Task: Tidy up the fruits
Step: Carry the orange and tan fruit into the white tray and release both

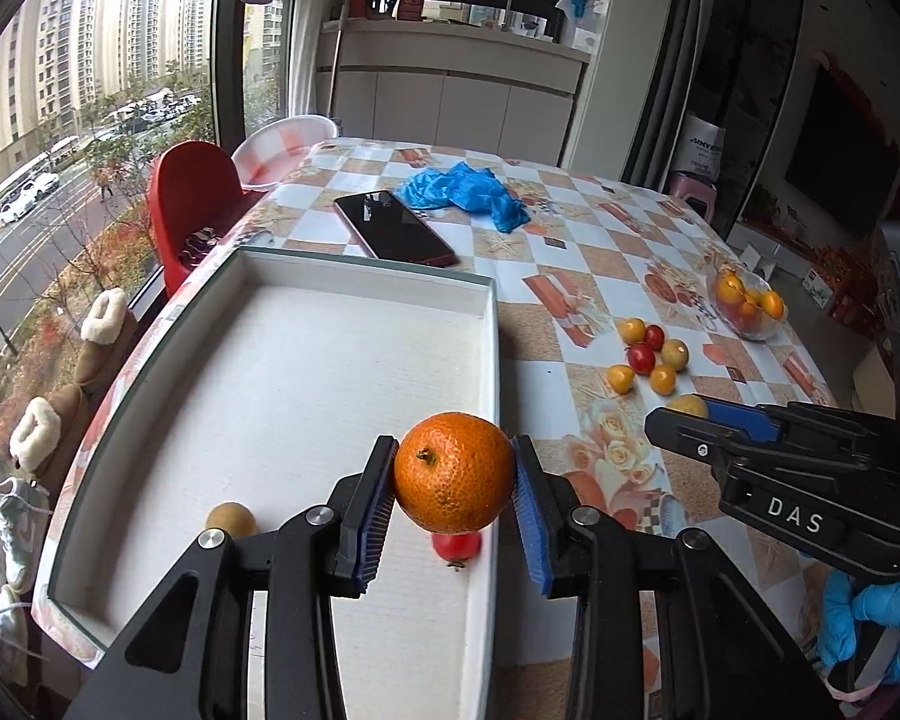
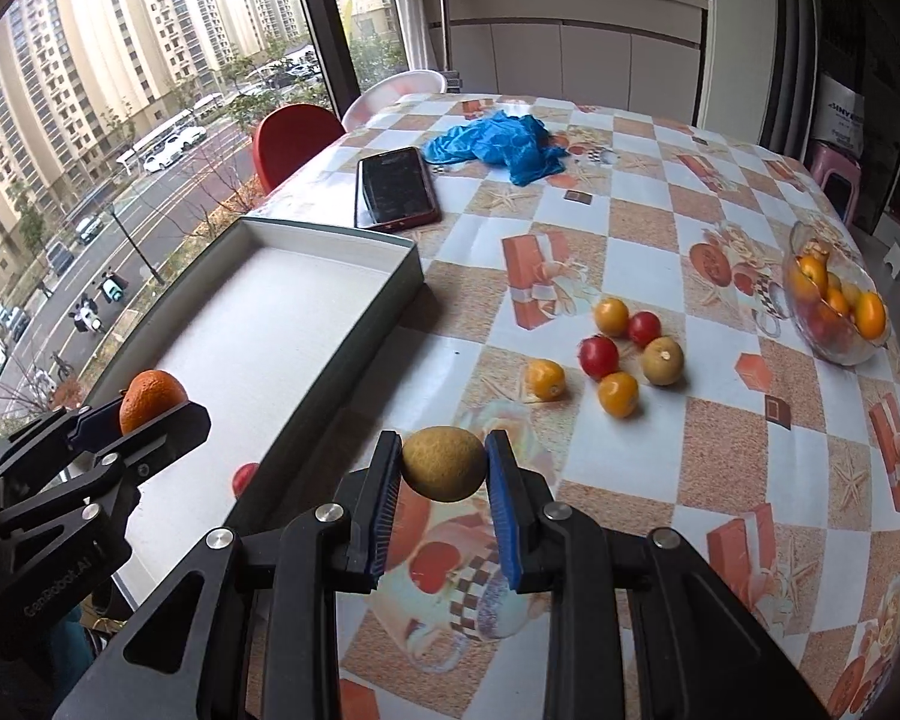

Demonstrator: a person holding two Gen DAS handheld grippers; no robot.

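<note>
**Both tools loaded, tray lies to the left**

The left tool [image 1: 455,474] is closed on a round, dimpled orange mandarin [image 1: 453,471], its blue ribbed pads pressed against the fruit's two sides. It holds the mandarin above the near right part of the shallow white rectangular cardboard tray [image 1: 491,324], just inside the tray's right wall. Below it a small red cherry tomato [image 1: 456,546] lies on the tray floor, and a small brownish-green round fruit [image 1: 231,519] rests further left in the tray.

The right tool [image 2: 444,465] is clamped on a dull yellow-brown oval fruit [image 2: 444,463], gripped across its ends so that its long axis runs from pad to pad. It hangs over the checked, flower-printed tabletop [image 2: 720,420], just outside the tray's right wall.

The relation that matters: the tray lies to the left of the right tool, with its wall between them, so that fruit probably must cross the wall leftward before release. The left tool is already over the tray and seems to need only to lower, keeping off the tomato beneath.

A loose cluster of red and yellow small fruits [image 2: 621,354] is on the tabletop, well apart from the tray, beside a clear glass bowl [image 2: 834,300] of more.
</note>
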